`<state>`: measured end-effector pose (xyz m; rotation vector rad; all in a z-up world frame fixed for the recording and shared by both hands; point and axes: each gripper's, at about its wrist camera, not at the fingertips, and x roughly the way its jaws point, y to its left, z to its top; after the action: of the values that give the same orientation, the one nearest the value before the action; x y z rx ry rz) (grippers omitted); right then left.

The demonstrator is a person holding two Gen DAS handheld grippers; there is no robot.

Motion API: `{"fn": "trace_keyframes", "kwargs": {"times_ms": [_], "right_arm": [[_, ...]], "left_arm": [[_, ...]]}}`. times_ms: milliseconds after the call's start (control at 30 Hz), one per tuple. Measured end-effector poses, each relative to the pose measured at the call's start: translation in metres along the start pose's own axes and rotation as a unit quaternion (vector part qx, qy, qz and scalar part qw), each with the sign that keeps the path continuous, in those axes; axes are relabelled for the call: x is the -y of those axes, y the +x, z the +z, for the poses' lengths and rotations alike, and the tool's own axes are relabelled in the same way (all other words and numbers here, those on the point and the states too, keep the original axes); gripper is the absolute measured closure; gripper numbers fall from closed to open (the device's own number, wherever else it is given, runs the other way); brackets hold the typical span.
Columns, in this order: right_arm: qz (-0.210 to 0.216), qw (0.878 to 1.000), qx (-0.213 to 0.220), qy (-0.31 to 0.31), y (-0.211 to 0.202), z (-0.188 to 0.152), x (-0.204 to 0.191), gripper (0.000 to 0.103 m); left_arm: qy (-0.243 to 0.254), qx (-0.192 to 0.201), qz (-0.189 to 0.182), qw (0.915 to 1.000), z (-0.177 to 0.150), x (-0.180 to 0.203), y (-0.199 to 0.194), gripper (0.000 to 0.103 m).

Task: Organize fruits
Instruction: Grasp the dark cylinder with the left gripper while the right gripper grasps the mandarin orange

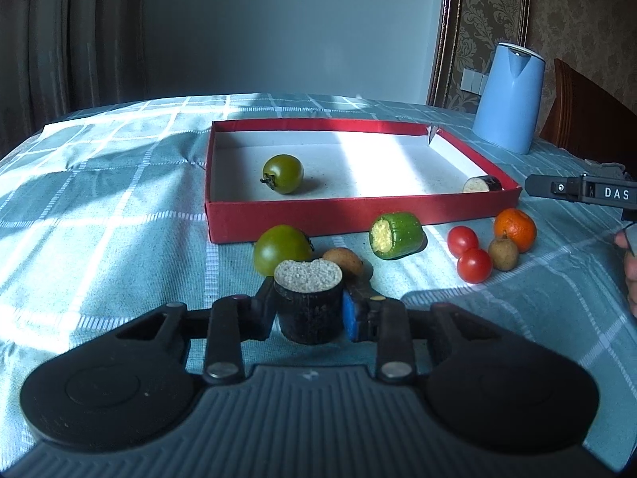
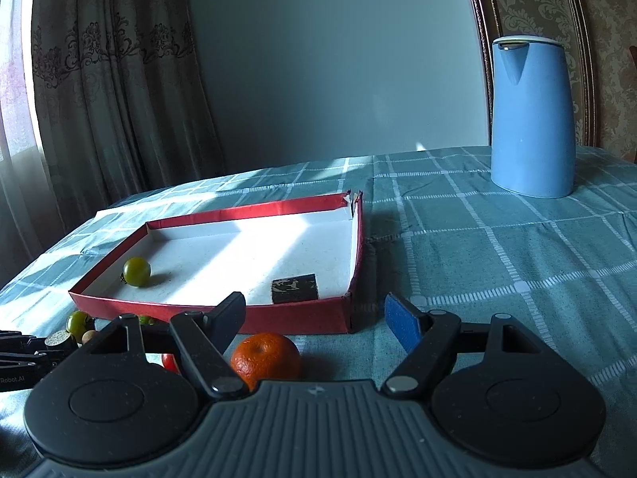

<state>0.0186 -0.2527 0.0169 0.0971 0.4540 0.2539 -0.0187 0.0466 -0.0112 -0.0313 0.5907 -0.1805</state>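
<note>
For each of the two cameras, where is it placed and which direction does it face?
Left wrist: on left gripper, facing the red cardboard tray; fingers shut on dark cut eggplant piece; right gripper at the edge.
Right wrist: on open right gripper, facing tray and orange mandarin.
Shared: tray, blue plastic kettle.

Green tomatoes: I count two, one (image 1: pixel 283 173) mid-frame, one (image 1: pixel 280 247) lower down.
Red tomatoes: two (image 1: pixel 462 240) (image 1: pixel 474 265), right of centre.
Dark eggplant chunks: two (image 1: pixel 308 302) (image 1: pixel 481 184).
Oranges: one (image 1: pixel 514 229), at the right.
Small brown fruits: two (image 1: pixel 503 253) (image 1: pixel 342 259).
Green cut pieces: one (image 1: pixel 395 235).
Red boxes: one (image 1: pixel 278 219).
Blue kettles: one (image 1: pixel 509 97), upper right.
</note>
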Motion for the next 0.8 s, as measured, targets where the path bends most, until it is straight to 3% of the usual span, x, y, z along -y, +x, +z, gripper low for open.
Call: {"fn": "trace_keyframes", "kwargs": {"times_ms": [267, 800], "right_arm": [[-0.012, 1.0, -0.007, 0.004, -0.003, -0.005, 0.007, 0.026], [0.045, 0.996, -0.081, 0.008, 0.022, -0.013, -0.004, 0.028]], "left_arm": [[-0.006, 0.002, -0.004, 1.0, 0.001, -0.001, 0.0, 0.073], [-0.007, 0.002, -0.007, 0.9999, 0.0, -0.001, -0.001, 0.073]]}}
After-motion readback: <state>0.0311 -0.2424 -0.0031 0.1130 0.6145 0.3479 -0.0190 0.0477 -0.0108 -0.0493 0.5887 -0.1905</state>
